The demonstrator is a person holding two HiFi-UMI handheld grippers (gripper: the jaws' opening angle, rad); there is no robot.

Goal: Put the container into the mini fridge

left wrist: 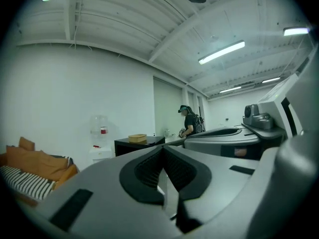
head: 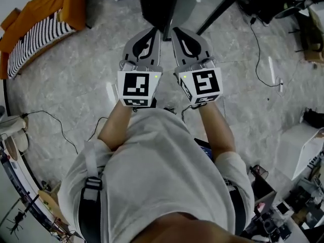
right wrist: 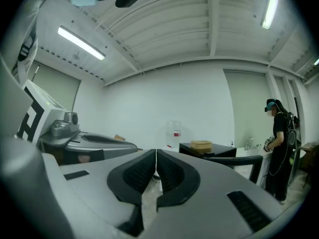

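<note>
Your left hand-held gripper point(left wrist: 163, 151) has its jaws pressed together, tip to tip, with nothing between them. Your right hand-held gripper point(right wrist: 156, 156) is closed the same way and is also empty. You hold the 2 side by side and level over the grey floor point(head: 76, 80), close together but not touching.

The tan container point(right wrist: 201, 145) sits on a black tabletop point(right wrist: 224, 151), well ahead of both sets of tips and back from that tabletop's front edge. A water dispenser point(right wrist: 174, 133) stands just to its left against the white wall. Another person point(right wrist: 277, 148) stands to the right of the tabletop.

Seen from the head view, a black stand point(head: 158, 4) rises directly past your tips, and 1 of its legs slants off to the right. The floor to your left is open as far as an orange cushion point(head: 50, 6) at the far edge. To your right, a black cable point(head: 259, 49) trails across the floor, and a white box point(head: 304, 146) sits at the right edge.
</note>
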